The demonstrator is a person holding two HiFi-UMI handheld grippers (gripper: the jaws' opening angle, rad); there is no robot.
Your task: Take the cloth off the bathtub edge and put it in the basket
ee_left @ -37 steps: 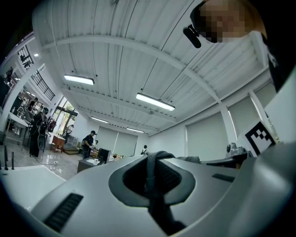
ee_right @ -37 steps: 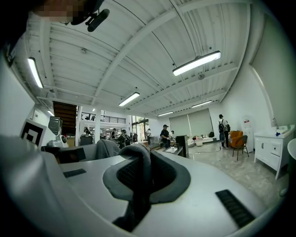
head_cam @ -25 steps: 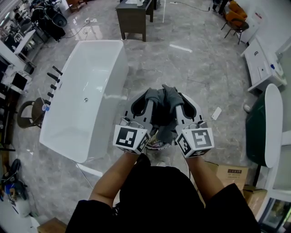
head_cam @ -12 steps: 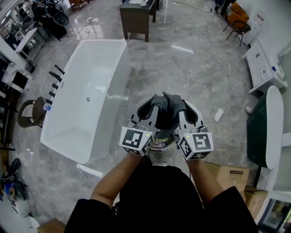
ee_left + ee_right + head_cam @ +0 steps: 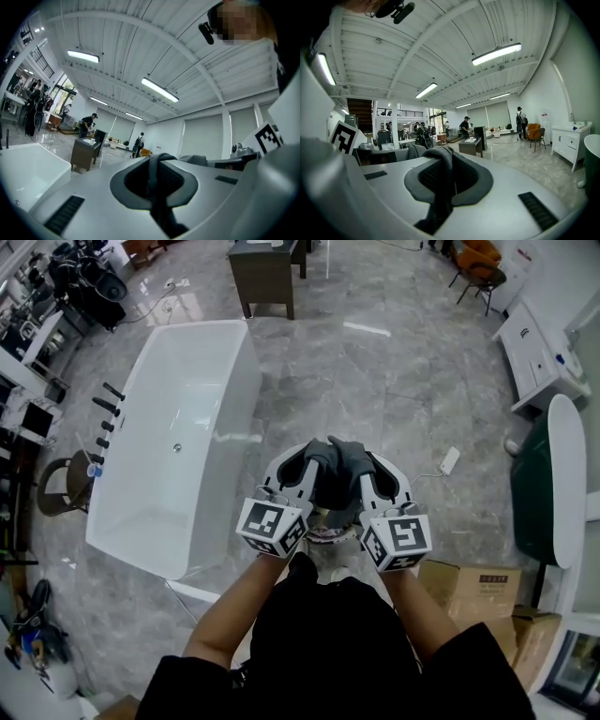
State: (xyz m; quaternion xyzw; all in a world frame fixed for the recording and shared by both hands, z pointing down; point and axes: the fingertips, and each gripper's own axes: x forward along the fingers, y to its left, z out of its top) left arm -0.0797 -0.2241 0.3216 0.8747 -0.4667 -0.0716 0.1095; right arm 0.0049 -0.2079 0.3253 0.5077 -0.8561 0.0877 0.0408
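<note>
white bathtub (image 5: 178, 442): long rim to the left, well apart. grey floor (image 5: 422, 381): open ahead and right. left gripper (image 5: 309, 463), right gripper (image 5: 364, 465): each nearly closed, pinching grey cloth (image 5: 339, 456), bunched between both, clear of tub.

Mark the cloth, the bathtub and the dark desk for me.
cloth (image 5: 345, 457), head view, its bunched grey top.
bathtub (image 5: 192, 395), head view, bare inner floor.
dark desk (image 5: 267, 277), head view, its front panel.

Strip lights (image 5: 497, 54) are shining over the grey marble floor (image 5: 403, 399), a dark desk (image 5: 262, 273) standing at twelve o'clock.
</note>
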